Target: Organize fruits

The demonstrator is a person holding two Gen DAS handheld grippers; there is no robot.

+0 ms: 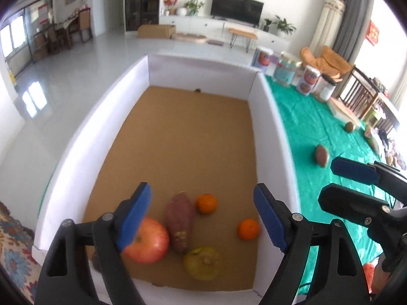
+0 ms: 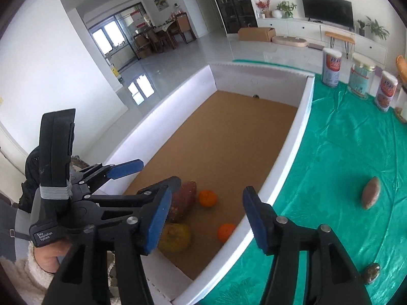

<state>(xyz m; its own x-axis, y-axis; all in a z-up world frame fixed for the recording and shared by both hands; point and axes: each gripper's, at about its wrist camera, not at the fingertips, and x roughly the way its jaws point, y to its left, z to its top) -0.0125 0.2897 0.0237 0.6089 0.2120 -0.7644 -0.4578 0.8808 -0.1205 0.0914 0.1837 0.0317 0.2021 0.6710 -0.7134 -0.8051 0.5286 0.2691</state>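
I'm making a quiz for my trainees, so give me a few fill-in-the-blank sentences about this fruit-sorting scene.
1. The number of small oranges lying in the white box is ____.
2. The cloth beside the box is coloured ____.
3. The left tool hangs over the box with its jaws ____.
4. The red apple lies on the box's ____ floor.

Missing words: two; green; open; brown
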